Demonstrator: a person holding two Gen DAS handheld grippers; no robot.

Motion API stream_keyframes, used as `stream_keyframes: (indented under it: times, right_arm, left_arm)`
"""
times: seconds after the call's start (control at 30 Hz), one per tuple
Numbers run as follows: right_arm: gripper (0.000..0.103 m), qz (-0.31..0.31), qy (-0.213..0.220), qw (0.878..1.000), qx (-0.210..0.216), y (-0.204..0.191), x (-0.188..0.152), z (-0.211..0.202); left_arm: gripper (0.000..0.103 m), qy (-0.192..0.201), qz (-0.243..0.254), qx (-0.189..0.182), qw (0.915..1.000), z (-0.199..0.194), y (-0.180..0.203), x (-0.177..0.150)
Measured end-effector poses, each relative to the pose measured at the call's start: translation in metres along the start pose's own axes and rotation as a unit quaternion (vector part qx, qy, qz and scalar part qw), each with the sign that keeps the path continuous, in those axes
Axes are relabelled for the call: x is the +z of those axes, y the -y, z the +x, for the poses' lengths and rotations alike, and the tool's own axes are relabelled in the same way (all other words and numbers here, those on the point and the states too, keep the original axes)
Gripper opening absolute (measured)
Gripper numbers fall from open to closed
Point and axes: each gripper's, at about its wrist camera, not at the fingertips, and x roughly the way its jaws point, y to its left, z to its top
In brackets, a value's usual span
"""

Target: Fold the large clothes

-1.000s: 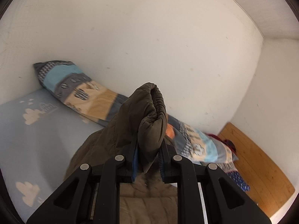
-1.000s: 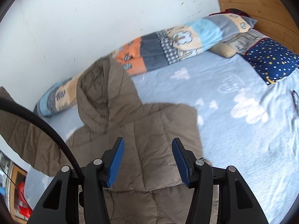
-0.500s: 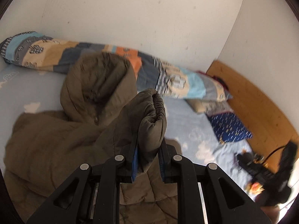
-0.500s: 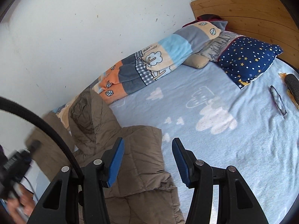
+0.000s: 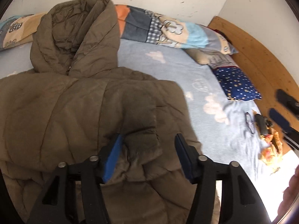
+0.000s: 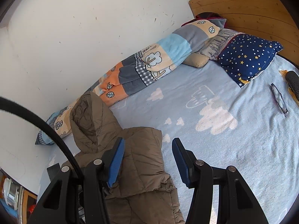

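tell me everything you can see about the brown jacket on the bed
The brown jacket is a quilted, puffy hooded coat lying flat on the light blue blanket, its hood reaching the patchwork bolster. One sleeve is folded across the chest; its elastic cuff lies between the left gripper, whose jaws are opening.

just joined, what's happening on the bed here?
A person with a handheld claw in each hand is folding a brown puffer jacket on the blue bed. The left claw is opening over the sleeve cuff it has laid across the jacket front; the cuff sits between its pads, loose. The right claw hangs open over the jacket's edge, holding nothing. The hood lies flat toward the rolled patchwork blanket by the wall.
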Motion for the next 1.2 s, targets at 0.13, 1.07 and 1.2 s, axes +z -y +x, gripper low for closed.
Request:
stream_keyframes:
  times: [0.13, 1.07, 1.2]
  right_arm:
    - [0.058, -0.001, -0.004, 1.0, 0.005, -0.004, -0.001, 0.003]
    - [0.031, -0.167, -0.113, 0.979, 0.029, -0.13, -0.08, 0.125]
    - [0.031, -0.179, -0.166, 0.97, -0.011, -0.127, -0.097, 0.158]
  left_arm:
    - [0.059, 0.026, 0.01, -0.02, 0.9994, -0.04, 0.0, 0.004]
    - [0.067, -0.002, -0.171, 0.208, 0.9631, -0.077, -0.296, 0.001]
    - [0.067, -0.018, -0.158, 0.221, 0.9621, -0.07, -0.292, -0.002]
